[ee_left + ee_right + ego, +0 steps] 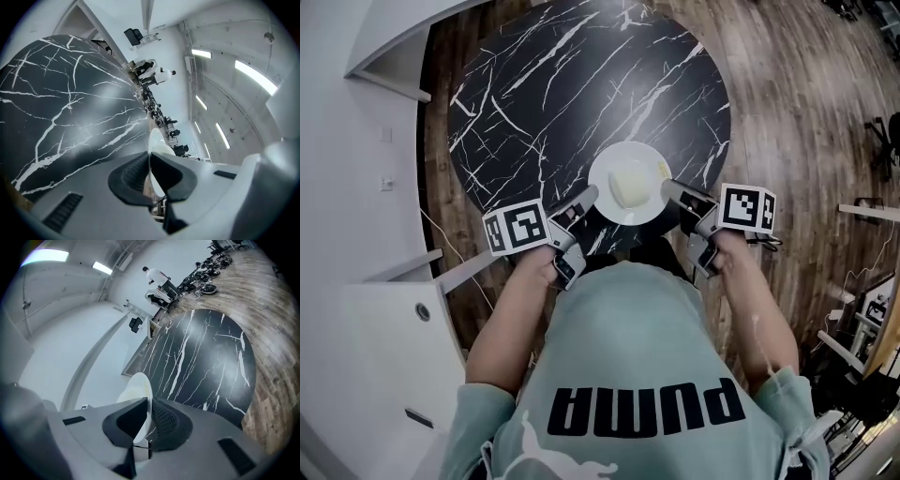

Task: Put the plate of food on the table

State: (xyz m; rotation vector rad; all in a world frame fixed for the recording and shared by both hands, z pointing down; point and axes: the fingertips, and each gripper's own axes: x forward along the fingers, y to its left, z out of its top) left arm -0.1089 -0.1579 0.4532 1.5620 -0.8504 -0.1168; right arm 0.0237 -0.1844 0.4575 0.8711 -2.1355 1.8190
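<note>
A room with a brown wood-plank floor (pixel 787 94) holds a round bench (pixel 562 84) with a black top veined in white, seen from steeply above. White walls and fittings (pixel 356 112) run along the left side.

Over the near edge of the bench is a white plate (pixel 609 164) carrying a pale yellow portion of food (pixel 630 186). Whether the plate rests on the bench top or hangs just above it cannot be told.

A person in a pale green sweatshirt (pixel 628 375) stands at the near side, a tool in each hand. The left hand-held gripper (pixel 586 199) is clamped on the plate's left rim, and the right hand-held gripper (pixel 672 190) is clamped on its right rim. Each one carries a cube with black and white square markers: one at the left (pixel 516 228), one at the right (pixel 747 207).

The left gripper view shows the plate (pixel 157 140) edge-on (a thin white sliver), pinched between the dark ribbed pads (pixel 133 171). The right gripper view shows the plate (pixel 136 390) pinched the same way, with the bench (pixel 206 357) beyond it.
</note>
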